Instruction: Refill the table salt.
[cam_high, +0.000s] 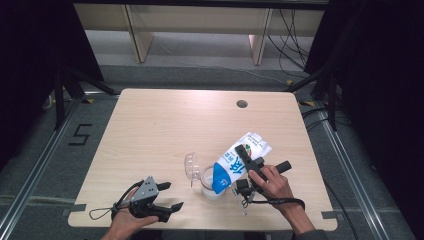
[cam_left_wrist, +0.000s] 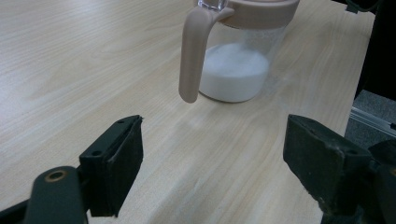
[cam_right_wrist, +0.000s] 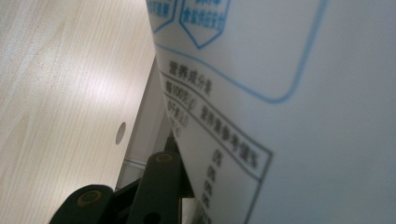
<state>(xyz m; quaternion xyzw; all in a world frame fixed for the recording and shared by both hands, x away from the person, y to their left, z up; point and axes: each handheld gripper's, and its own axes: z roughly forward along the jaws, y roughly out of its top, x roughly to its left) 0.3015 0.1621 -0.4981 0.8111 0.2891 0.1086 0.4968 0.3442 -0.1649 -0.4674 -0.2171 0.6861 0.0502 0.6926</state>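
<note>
While the table (cam_high: 150, 125) carries a clear jug (cam_high: 210, 182) near its front edge, the right claw (cam_high: 246, 162) clamps a tilted milk carton (cam_high: 235, 162) over it, seemingly mid-pour; next, tilt it upright. Left claw (cam_high: 167, 196) rests wide, empty.

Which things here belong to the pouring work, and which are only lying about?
In the job:
- blue-and-white milk carton, tilted, held by the right gripper
- clear plastic jug with beige handle, white liquid inside

Lying about:
- left gripper, open, idle
- light wooden table
</note>
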